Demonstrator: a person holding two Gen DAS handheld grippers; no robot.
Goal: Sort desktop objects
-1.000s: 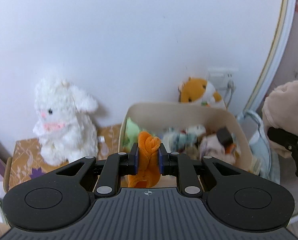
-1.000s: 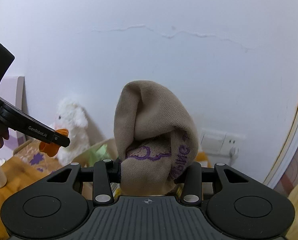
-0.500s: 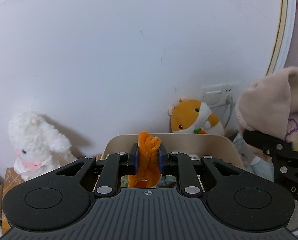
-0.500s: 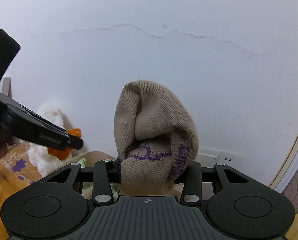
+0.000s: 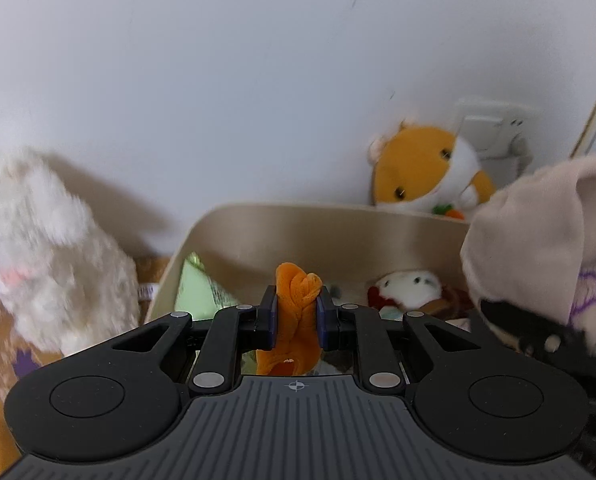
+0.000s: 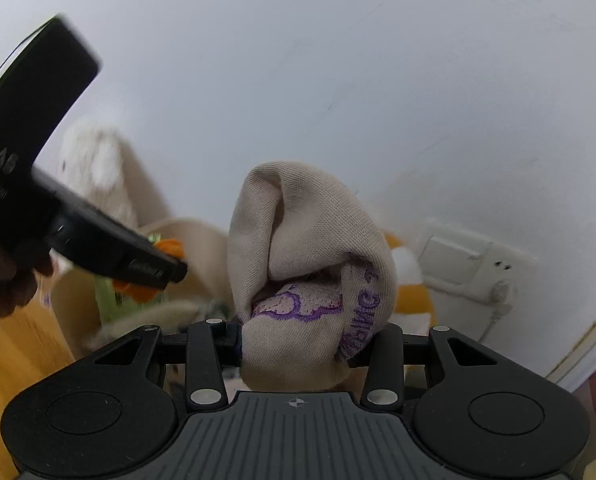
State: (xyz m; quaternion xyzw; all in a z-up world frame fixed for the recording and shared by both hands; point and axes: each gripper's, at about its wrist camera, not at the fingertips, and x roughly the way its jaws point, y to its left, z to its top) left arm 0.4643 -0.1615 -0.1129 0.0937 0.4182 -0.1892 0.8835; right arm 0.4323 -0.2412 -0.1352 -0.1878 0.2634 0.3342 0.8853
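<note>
- Left claw [image 5: 296, 312]: jaws nearly together, pinched on a small orange plush toy [image 5: 294, 300]; the toy's top stands above the pads, its lower part hangs below them.
- Right claw [image 6: 298, 344]: jaws part open, clamped on a balled beige sock [image 6: 310, 280] with purple print; the sock bulges well above the fingers.
- From the left wrist camera, the orange toy sits over the open beige bin [image 5: 298, 228], in front of its back wall.
- Bin contents: a green packet [image 5: 196, 288] at the left wall, a small white plush [image 5: 408, 286] toward the right; open room between them.
- The sock and right claw [image 5: 538, 332] stand at the bin's right edge.
- Outside the bin: a white plush rabbit [image 5: 54, 248] just left of it, an orange hamster plush [image 5: 426, 168] behind it at the wall.
- Right wrist camera: the left claw [image 6: 170, 272] with the orange toy is over the bin's left part; a hand [image 6: 6, 284] holds it.
</note>
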